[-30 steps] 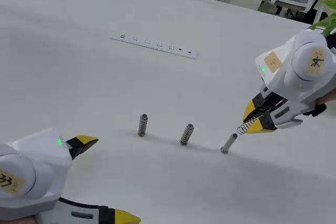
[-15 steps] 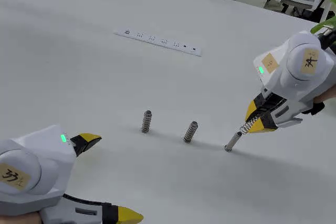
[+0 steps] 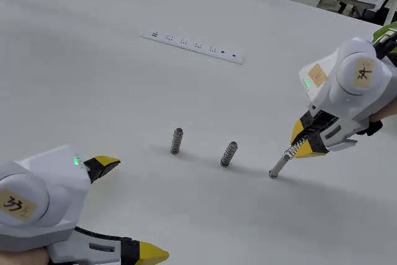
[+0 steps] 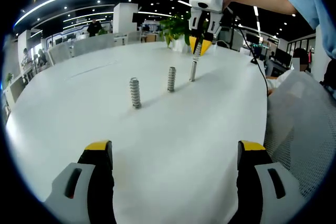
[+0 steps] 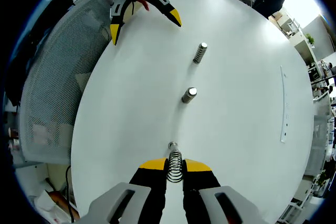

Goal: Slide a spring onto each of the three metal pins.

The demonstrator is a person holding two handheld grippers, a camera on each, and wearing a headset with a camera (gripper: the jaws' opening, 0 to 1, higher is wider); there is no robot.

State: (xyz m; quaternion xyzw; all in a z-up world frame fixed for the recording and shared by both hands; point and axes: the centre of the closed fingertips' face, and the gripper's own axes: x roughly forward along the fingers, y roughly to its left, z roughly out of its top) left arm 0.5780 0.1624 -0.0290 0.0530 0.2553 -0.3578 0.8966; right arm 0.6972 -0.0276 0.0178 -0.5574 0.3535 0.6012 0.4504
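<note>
**A:** Where does the last spring stand?

**B:** The right gripper (image 3: 298, 147) has its jaws closed on the spring (image 3: 293, 148), which pokes out beyond the yellow tips. Its free end is at the head of the bare pin (image 3: 277, 168). That pin is the one nearest the right edge of the table (image 3: 93, 91), at the end of the row. I can't tell whether the first coil is over the head or only touching it.

**A:** And the other two?

**B:** The middle pin (image 3: 229, 154) and the left pin (image 3: 177, 141) each wear a spring down to the tabletop. So I judge this to be the last of the three.

**A:** What makes this step go well?

**B:** Alignment, I'd say. In the right gripper view the spring and the pin head sit in one line. Keep the spring's axis along the pin's and lower it along that line, not sideways. The pin is loose on the table, and a push from the side could tip it.

**A:** When should the spring be let go?

**B:** Only once a few coils are over the head. A spring is soft, and dropped early it may bend off and roll.

**A:** Can the other hand help?

**B:** The left gripper (image 4: 173, 156) hangs with its jaws wide apart and holding nothing, by the near edge and well away from the pins. It could steady the pin's base if it wobbles.
</note>
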